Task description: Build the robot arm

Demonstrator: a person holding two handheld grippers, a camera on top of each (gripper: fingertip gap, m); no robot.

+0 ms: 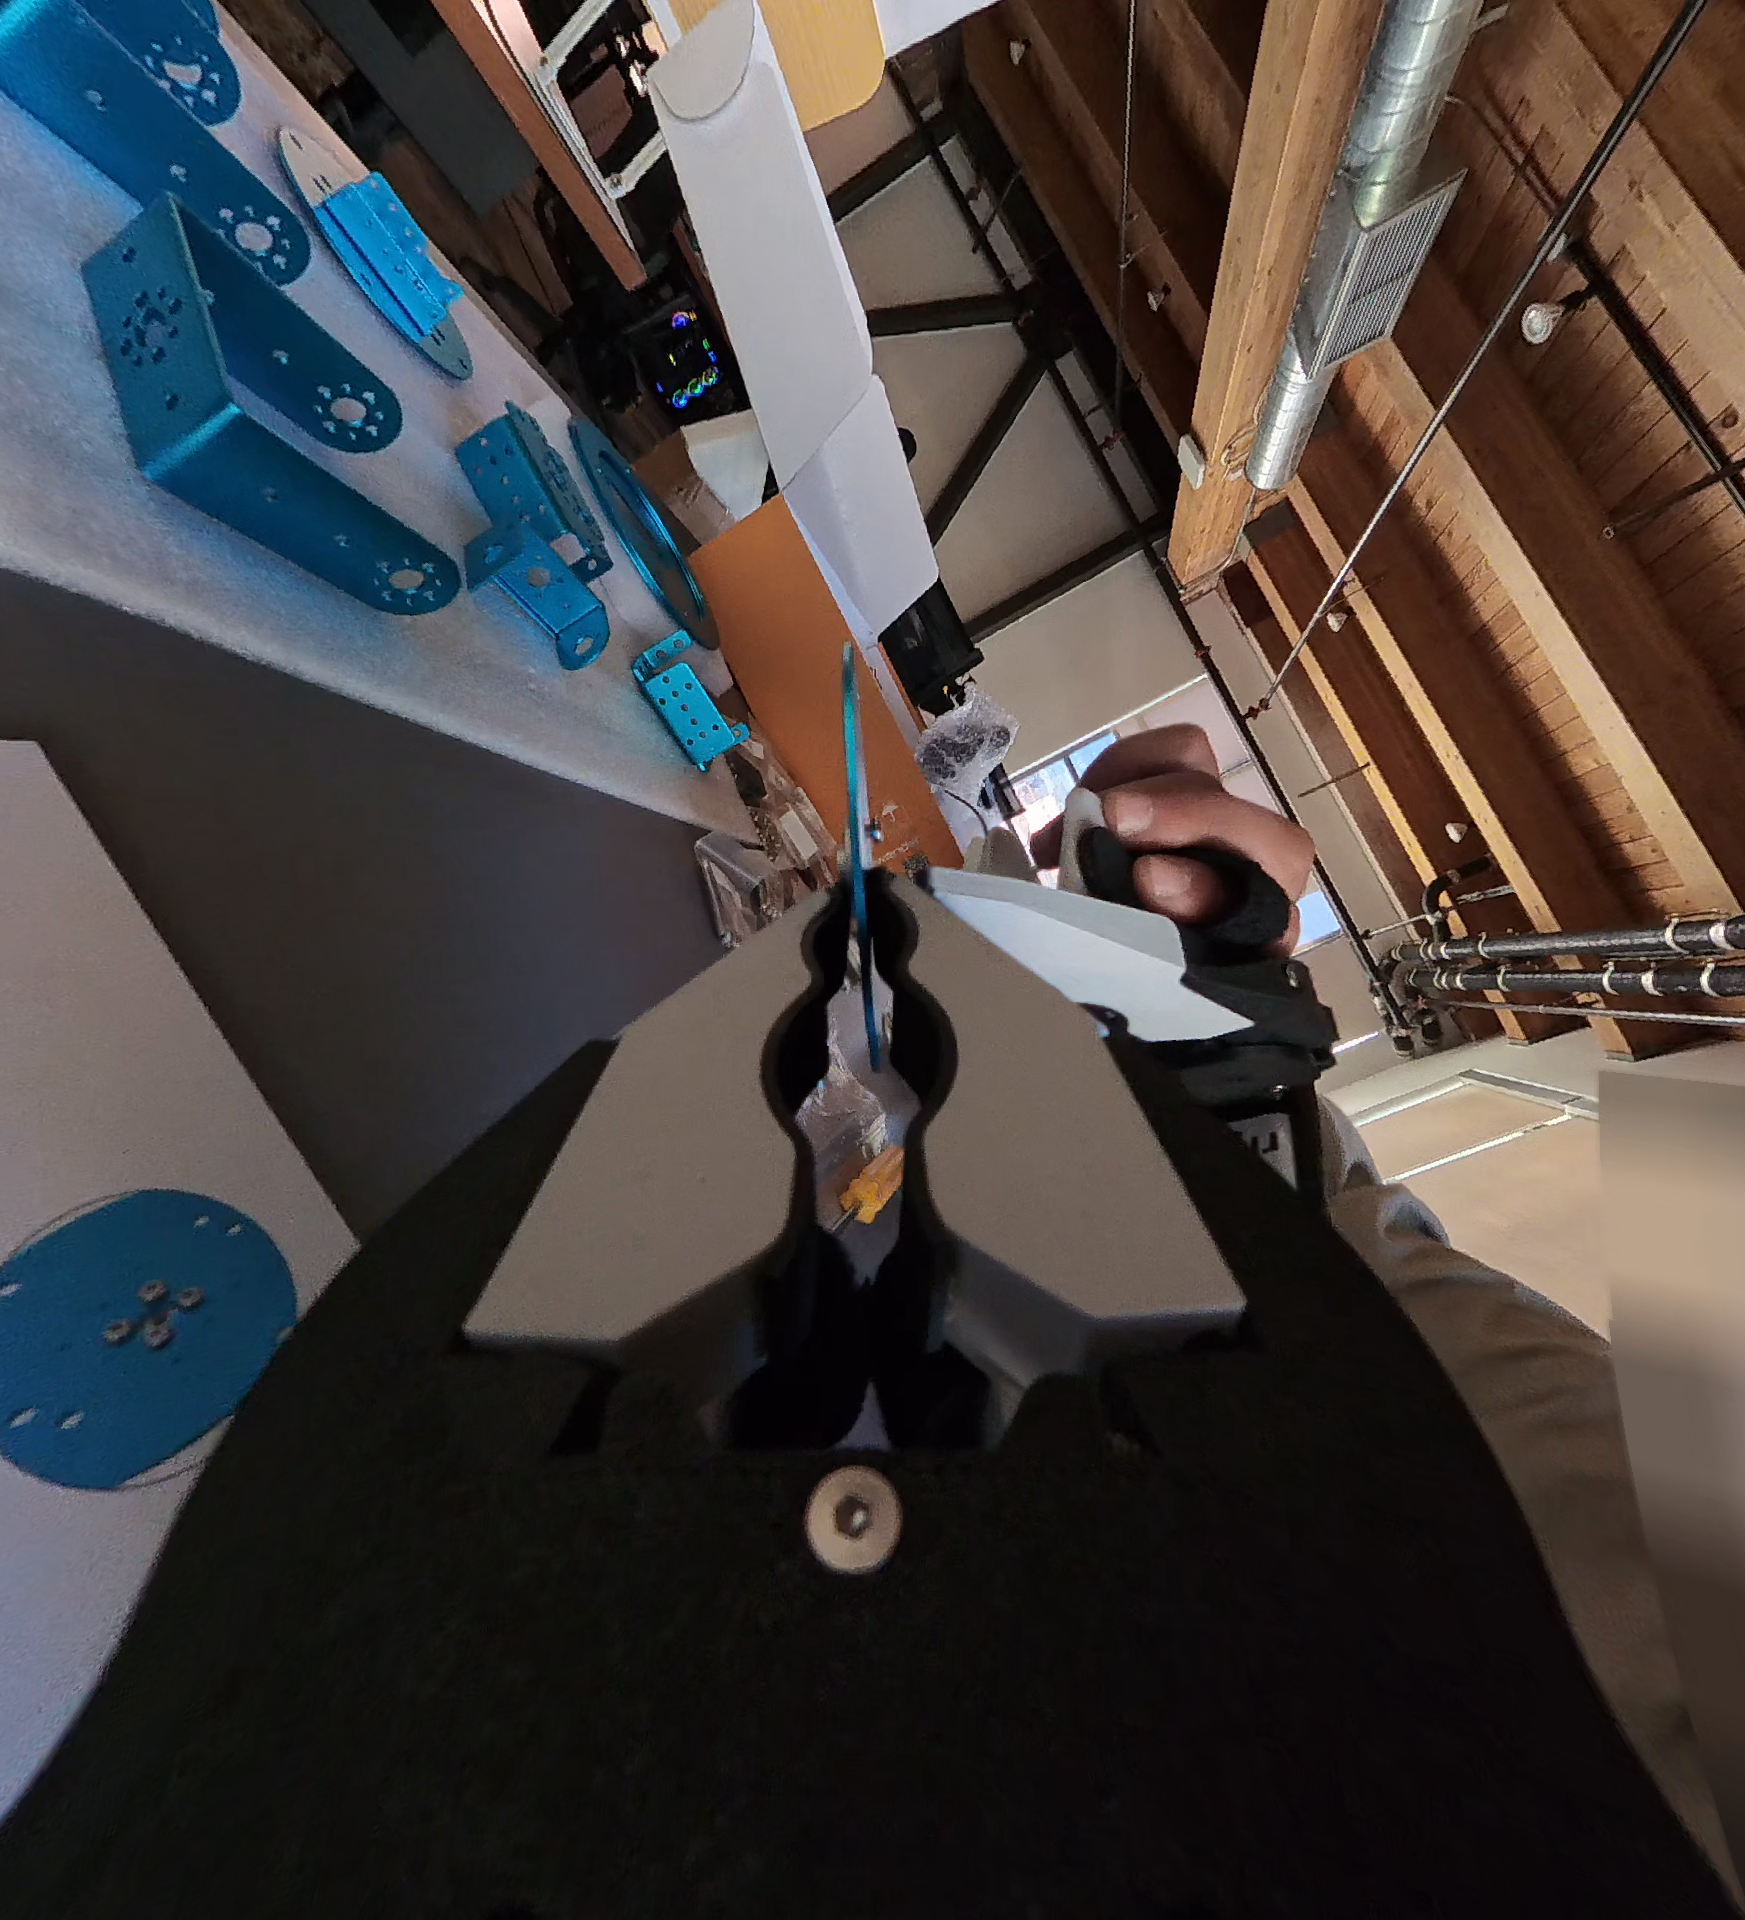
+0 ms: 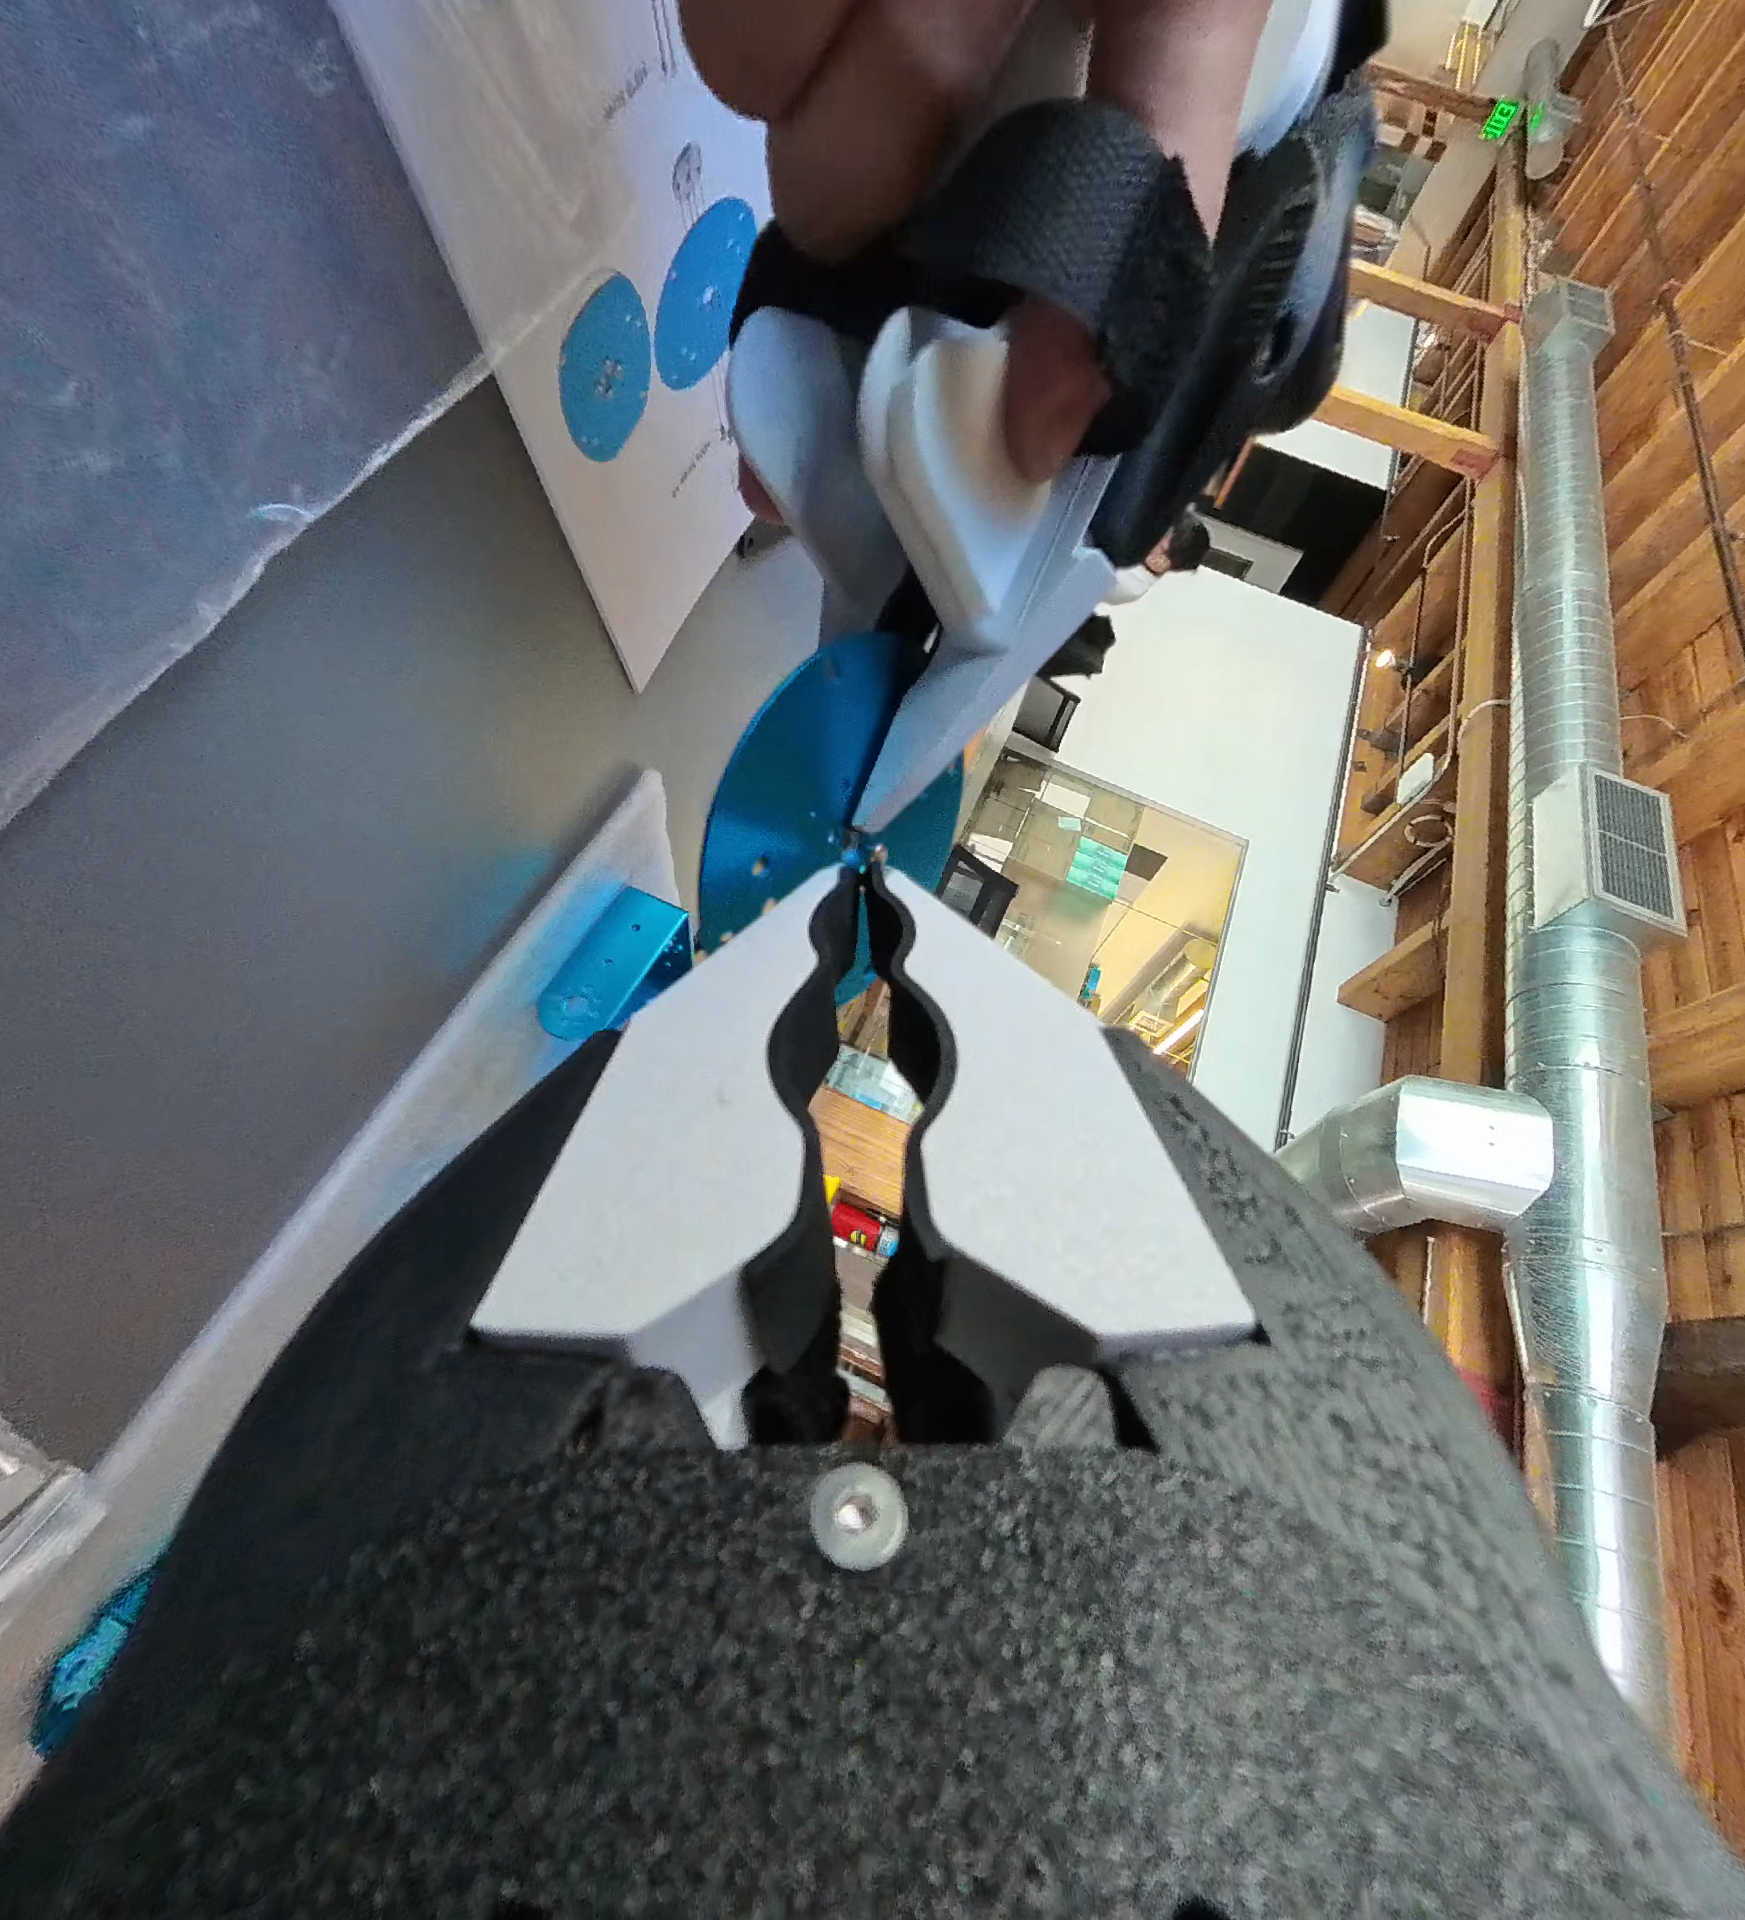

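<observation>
The blue disc [image 1: 860, 831] is held edge-on, lifted off the table, pinched in the left gripper [image 1: 866, 896]. The right gripper [image 2: 860, 868] appears clenched on a tiny screw [image 2: 853, 854] at the disc's face, though blur obscures it. A thin edge grip could let the disc twist; the screw could drop toward the blue brackets [image 1: 255, 416] far left.

Blue anodized metal disc [image 1: 855, 831] w/ satin sheen, matt grey plastic fingers [image 1: 702, 1122], grainy black gripper body, white foam sheet [image 1: 37, 343], rough wood ceiling [image 1: 1626, 343]
</observation>
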